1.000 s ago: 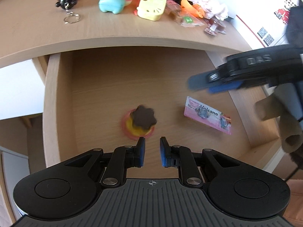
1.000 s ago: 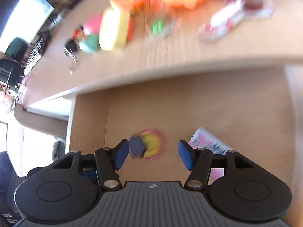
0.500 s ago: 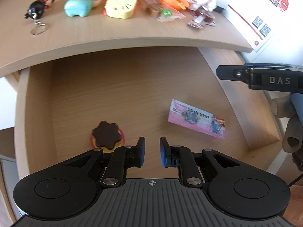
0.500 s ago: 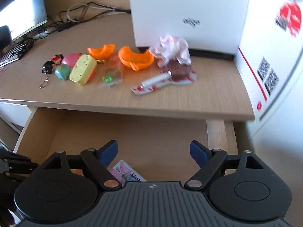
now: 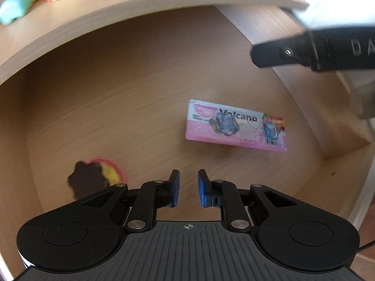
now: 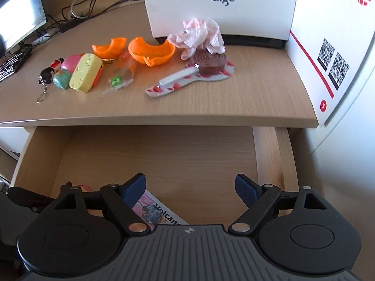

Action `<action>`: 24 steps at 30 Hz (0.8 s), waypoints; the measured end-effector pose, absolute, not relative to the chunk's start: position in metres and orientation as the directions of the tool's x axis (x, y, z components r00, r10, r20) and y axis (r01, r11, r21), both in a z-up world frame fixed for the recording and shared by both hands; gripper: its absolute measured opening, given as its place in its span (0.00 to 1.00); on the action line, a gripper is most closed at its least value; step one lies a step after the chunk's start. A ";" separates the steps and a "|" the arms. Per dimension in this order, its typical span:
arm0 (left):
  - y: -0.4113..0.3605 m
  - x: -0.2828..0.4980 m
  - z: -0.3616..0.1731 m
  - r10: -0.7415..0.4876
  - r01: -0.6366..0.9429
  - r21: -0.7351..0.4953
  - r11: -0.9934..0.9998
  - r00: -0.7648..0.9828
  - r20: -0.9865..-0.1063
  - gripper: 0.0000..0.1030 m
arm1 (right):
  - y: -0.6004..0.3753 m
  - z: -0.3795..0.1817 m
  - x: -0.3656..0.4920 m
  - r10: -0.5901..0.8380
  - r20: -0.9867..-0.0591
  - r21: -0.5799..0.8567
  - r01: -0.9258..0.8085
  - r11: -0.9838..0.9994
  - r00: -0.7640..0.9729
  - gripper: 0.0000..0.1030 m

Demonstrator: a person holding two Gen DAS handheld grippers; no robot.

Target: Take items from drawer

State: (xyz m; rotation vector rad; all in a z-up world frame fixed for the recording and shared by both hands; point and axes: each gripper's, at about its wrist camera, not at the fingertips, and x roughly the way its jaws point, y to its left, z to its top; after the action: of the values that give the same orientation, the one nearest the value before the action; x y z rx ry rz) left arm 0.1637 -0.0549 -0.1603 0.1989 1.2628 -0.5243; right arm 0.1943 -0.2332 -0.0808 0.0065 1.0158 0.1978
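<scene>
The wooden drawer (image 5: 131, 98) is pulled out under the desk. A pink "Volcano" packet (image 5: 236, 126) lies flat on its floor, right of centre. A yellow pudding toy with a brown top (image 5: 89, 182) sits near the front left. My left gripper (image 5: 187, 182) hovers low over the drawer floor between the two, its blue pads a narrow gap apart and holding nothing. My right gripper (image 6: 189, 187) is wide open and empty above the drawer's front, with the packet (image 6: 159, 213) partly hidden under its left finger. Its black body (image 5: 304, 51) crosses the upper right.
The desk (image 6: 234, 98) above carries a keychain figure (image 6: 50, 71), a yellow toy (image 6: 85, 72), orange shell halves (image 6: 151, 51), a red-patterned paddle (image 6: 187, 79) and a white "aigo" box (image 6: 220, 4). A white carton (image 6: 332, 46) stands at the right. The drawer's right wall (image 6: 264, 149) lies close by.
My left gripper has dropped lower into the drawer and shifted right, so the packet looks larger. My right gripper has pulled up and back out of the drawer, still open.
</scene>
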 end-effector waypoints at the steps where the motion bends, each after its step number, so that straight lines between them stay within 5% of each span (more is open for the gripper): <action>1: -0.059 0.164 -0.161 -0.260 0.494 -0.129 0.860 0.206 -0.944 0.18 | -0.234 -0.082 0.195 0.165 -0.845 0.098 -0.155 0.983 0.510 0.82; 12: -0.084 0.168 -0.168 -0.225 0.577 -0.055 0.815 0.227 -0.948 0.22 | -0.239 -0.084 0.196 0.154 -0.847 0.096 -0.138 0.986 0.509 0.82; 18: -0.091 0.164 -0.171 -0.267 0.639 -0.101 0.763 0.170 -0.949 0.62 | -0.242 -0.087 0.198 0.155 -0.854 0.100 -0.137 0.986 0.496 0.82; 20: -0.093 0.165 -0.172 -0.274 0.644 -0.115 0.756 0.152 -0.950 0.68 | -0.243 -0.088 0.199 0.155 -0.856 0.101 -0.135 0.986 0.493 0.82; 24: -0.081 0.169 -0.164 -0.305 0.605 -0.155 0.781 0.154 -0.940 0.58 | -0.245 -0.086 0.199 0.151 -0.854 0.101 -0.126 0.987 0.497 0.82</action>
State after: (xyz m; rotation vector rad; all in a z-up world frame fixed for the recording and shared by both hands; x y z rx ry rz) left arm 0.1694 -0.0812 -0.1643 0.2852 1.2574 -0.6649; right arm 0.1986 -0.2445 -0.0864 0.0261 1.0368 0.1680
